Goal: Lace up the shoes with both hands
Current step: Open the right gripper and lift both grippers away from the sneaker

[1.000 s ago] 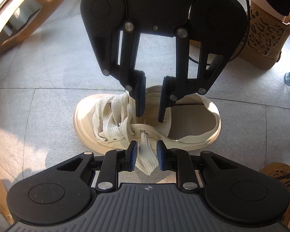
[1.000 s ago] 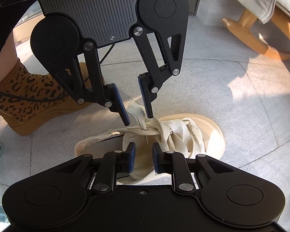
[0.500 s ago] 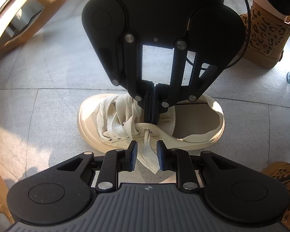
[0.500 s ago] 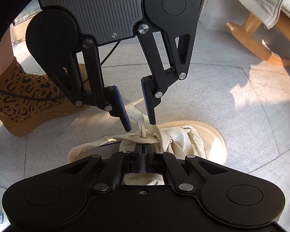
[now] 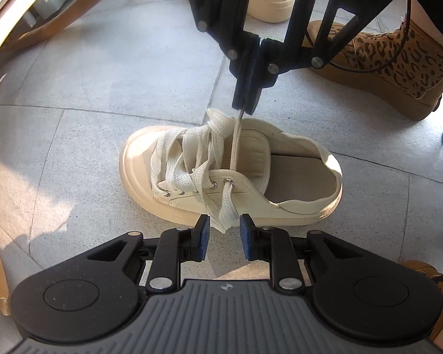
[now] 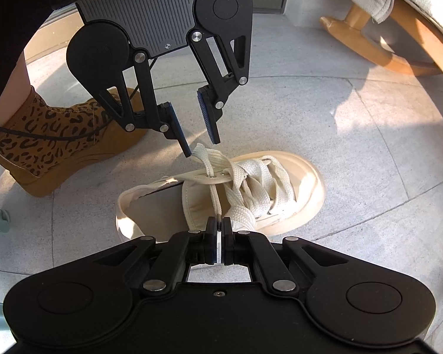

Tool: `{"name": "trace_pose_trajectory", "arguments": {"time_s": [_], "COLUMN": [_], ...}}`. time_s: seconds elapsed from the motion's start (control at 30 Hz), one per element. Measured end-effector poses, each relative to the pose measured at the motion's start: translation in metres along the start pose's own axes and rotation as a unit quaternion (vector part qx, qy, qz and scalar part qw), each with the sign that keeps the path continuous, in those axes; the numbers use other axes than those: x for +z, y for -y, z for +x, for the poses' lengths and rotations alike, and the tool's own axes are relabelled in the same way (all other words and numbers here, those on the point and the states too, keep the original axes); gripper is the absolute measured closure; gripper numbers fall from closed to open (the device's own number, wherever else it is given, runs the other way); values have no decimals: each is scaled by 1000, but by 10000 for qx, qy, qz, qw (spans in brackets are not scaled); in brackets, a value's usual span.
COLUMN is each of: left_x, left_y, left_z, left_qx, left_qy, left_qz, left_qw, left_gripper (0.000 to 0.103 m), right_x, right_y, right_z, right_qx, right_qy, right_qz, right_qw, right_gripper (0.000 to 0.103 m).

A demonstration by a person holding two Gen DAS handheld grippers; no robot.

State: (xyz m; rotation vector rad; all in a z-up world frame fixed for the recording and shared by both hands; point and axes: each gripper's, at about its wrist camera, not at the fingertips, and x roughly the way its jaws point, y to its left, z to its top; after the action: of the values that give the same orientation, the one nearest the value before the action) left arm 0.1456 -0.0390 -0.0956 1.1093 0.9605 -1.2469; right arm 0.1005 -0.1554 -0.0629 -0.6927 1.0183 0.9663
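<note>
Left wrist view: the left tongs [image 5: 224, 237] stand parted astride the slack lace end [image 5: 226, 209] beside the cream shoe [image 5: 230, 177] on the floor; right wrist view: the right tongs [image 6: 219, 243] pinch the other lace strand [image 6: 215, 197], running upright from the top eyelet.

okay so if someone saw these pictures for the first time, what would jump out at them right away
A cream shoe lies on the grey tiled floor in the middle of both views, its wide laces loosely threaded. The right gripper is shut on a lace end and pulls it taut above the tongue, while the left gripper stands open around the other lace end at the near side. A leopard-print boot stands just beyond.
</note>
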Motion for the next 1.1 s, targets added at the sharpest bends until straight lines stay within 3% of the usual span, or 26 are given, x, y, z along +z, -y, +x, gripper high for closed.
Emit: {"name": "trace_pose_trajectory", "arguments": {"time_s": [0.4,0.57,0.9,1.03,1.07,1.1], "left_x": [-5,-3,2,1,1,1], "left_y": [0,-5,-13,-16,-17,-17], "left_z": [-6,-5,-13,-13,-13,-13], "left_qx": [-12,40,190,261,274,292], "left_qy": [-55,-27,111,79,78,78], "left_qz": [-95,-269,-779,-944,-963,-981], "left_qw": [9999,9996,9967,9952,9949,9947], "left_gripper": [82,80,65,54,51,42], "right_x": [-26,-27,-13,-16,-17,-18], "right_y": [19,27,45,50,50,50], "right_z": [-19,-32,-33,-21,-17,-13], "right_qx": [-284,-322,-1003,-995,-949,-867], "right_qy": [-437,-257,29,-110,-146,-192], "right_qz": [448,689,1093,1401,1491,1579], "right_qw": [9976,9968,9889,9851,9842,9835], "right_gripper": [103,103,99,60,60,60]}}
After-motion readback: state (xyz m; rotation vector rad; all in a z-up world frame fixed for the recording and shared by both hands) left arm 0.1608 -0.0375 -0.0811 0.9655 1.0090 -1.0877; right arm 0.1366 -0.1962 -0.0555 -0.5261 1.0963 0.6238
